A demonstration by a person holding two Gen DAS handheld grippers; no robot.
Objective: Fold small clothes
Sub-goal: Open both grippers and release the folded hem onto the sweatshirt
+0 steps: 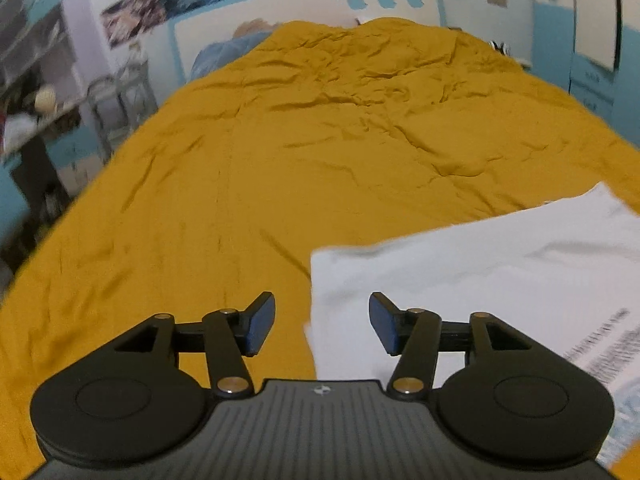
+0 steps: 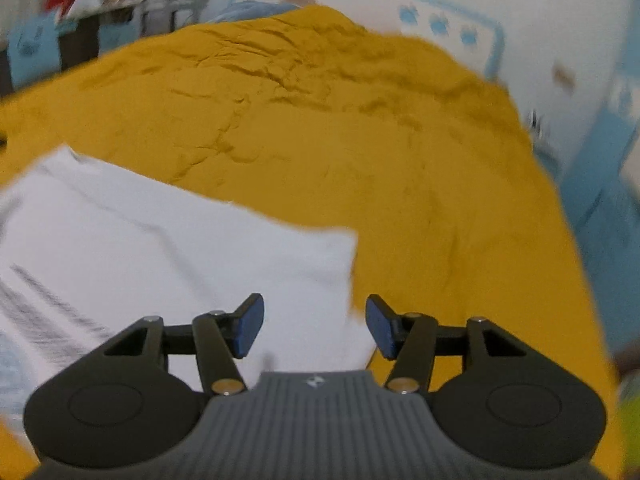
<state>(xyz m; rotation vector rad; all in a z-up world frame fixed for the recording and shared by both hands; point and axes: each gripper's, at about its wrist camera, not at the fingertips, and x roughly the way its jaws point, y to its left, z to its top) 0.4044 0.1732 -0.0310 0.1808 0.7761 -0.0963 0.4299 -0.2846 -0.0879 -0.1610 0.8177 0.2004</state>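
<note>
A white garment with grey printed text lies flat on the mustard-yellow bedspread; it shows in the left wrist view [image 1: 480, 280] at lower right and in the right wrist view [image 2: 160, 248] at lower left. My left gripper [image 1: 322, 322] is open and empty, above the garment's left edge. My right gripper [image 2: 315, 326] is open and empty, above the garment's right corner. Both views are blurred by motion.
The yellow bedspread [image 1: 280, 152] covers the whole bed and is wrinkled toward the headboard [image 1: 304, 8]. A blue pillow [image 1: 228, 52] lies at the far left of the bed. Shelves and a metal rack [image 1: 120, 100] stand to the left. A white and blue wall [image 2: 580, 80] is on the right.
</note>
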